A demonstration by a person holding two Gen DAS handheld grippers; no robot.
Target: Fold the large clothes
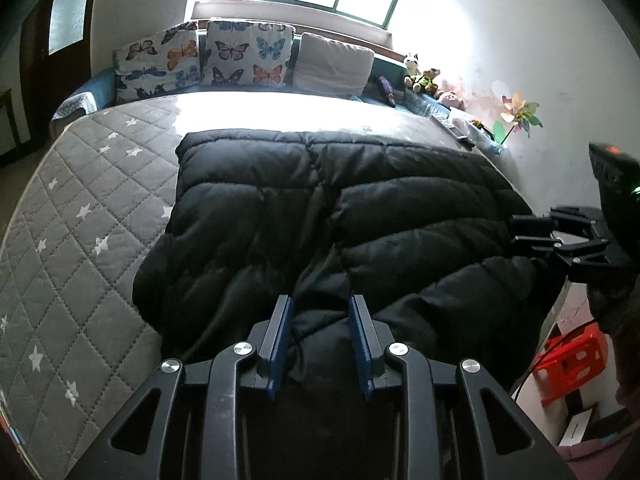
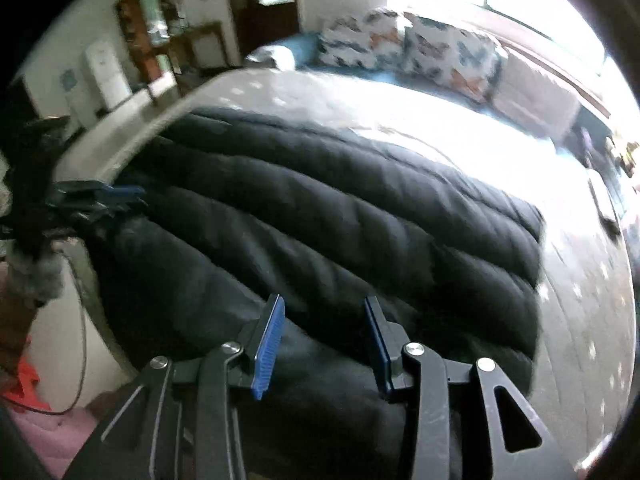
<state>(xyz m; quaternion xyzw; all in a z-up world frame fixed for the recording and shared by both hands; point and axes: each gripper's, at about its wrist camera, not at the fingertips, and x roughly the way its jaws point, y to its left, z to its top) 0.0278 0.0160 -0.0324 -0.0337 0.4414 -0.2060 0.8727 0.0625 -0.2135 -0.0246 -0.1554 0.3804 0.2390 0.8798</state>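
**A:** Where did the garment lie?

**B:** A black quilted puffer coat (image 1: 320,208) was spread over the near half of a bed with a grey diamond-stitched, star-printed mattress cover (image 1: 80,240). Its far hem stopped about midway up the bed; its near part hung bunched over the near edge, toward both grippers.

**A:** And the left gripper (image 1: 320,344)?

**B:** Its blue ribbed pads (image 1: 362,344) stood partly apart with a dark bunch of the coat's fabric filling the gap between them. The pads appeared to press that fabric from both sides.

**A:** The right gripper (image 2: 324,344)?

**B:** Its jaws also stood partly apart, over the coat's near edge. That view was blurred, and coat fabric sat between the pads and seemed gripped, though the contact was less clear. In the left wrist view it showed at the bed's right edge, beside the coat.

**A:** Anything else on the bed?

**B:** Two butterfly-print cushions (image 1: 204,60) and a plain pale cushion (image 1: 332,64) leaned along the far edge under the window, and small plush toys (image 1: 420,76) sat at the far right corner.
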